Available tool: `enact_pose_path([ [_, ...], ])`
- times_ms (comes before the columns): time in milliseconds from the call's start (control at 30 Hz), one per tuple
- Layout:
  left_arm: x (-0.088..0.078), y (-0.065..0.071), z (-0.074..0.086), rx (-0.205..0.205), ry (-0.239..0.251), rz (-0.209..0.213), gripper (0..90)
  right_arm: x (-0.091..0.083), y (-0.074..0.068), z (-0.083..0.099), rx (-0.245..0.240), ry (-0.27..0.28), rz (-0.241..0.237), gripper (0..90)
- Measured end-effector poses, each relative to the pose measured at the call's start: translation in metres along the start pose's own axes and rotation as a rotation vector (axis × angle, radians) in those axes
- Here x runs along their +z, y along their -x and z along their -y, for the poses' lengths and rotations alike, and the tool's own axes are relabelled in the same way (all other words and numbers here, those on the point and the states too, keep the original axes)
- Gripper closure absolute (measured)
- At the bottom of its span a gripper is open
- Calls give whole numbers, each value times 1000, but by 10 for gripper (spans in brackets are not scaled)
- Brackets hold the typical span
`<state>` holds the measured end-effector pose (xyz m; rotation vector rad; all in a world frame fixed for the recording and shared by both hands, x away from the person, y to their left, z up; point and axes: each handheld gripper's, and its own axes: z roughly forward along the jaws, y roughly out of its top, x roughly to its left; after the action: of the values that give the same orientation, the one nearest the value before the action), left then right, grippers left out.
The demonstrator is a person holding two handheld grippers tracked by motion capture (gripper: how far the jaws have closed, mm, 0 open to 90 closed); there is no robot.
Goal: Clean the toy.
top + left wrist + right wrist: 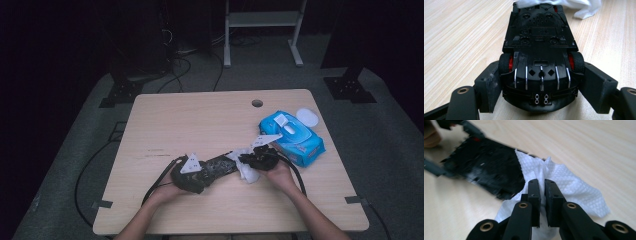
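A black toy car with red wheel hubs lies upside down, its underside facing up. My left gripper is shut on the toy car at its rear, one jaw against each side by the back wheels. A white wet wipe lies over the car's far end. My right gripper is shut on the wipe, pressing it against the car. In the high view the left gripper and right gripper meet at the car near the table's front middle, with the wipe between them.
A blue pack of wet wipes lies at the right of the wooden table, with a white round lid behind it. A cable hole sits near the far edge. Dark floor and stands surround the table.
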<state>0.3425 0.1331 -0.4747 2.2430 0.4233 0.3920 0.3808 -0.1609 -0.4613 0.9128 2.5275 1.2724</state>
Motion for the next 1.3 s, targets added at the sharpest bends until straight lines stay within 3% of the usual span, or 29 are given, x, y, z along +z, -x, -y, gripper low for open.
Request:
enact_pose_path([
  [200, 0, 0, -1, -2, 7, 0, 246, 4, -19, -5, -22, -4, -74, 830],
  [500, 1, 1, 0, 0, -2, -2, 246, 34, -63, -29, -96, 7, -200, 830],
  [600, 0, 1, -1, 0, 8, -3, 246, 44, -74, -35, -95, 25, -263, 830],
  [700, 1, 0, 0, 2, -8, 0, 246, 49, -82, -39, -146, 8, -252, 830],
  [767, 1, 0, 0, 7, -10, 0, 246, 47, -79, -38, -150, 4, -238, 830],
  [833, 1, 0, 0, 6, -9, 1, 246, 42, -71, -36, -161, -2, -191, 830],
  [1033, 0, -1, -1, 4, -10, 6, 246, 22, -37, -24, -96, -22, -93, 829],
  [1133, 0, -2, -1, -4, 2, 11, 246, 17, -28, -17, -57, -14, -98, 828],
  [1300, -2, -7, -1, -100, 24, 68, 212, 17, -28, -13, -72, -7, -103, 828],
])
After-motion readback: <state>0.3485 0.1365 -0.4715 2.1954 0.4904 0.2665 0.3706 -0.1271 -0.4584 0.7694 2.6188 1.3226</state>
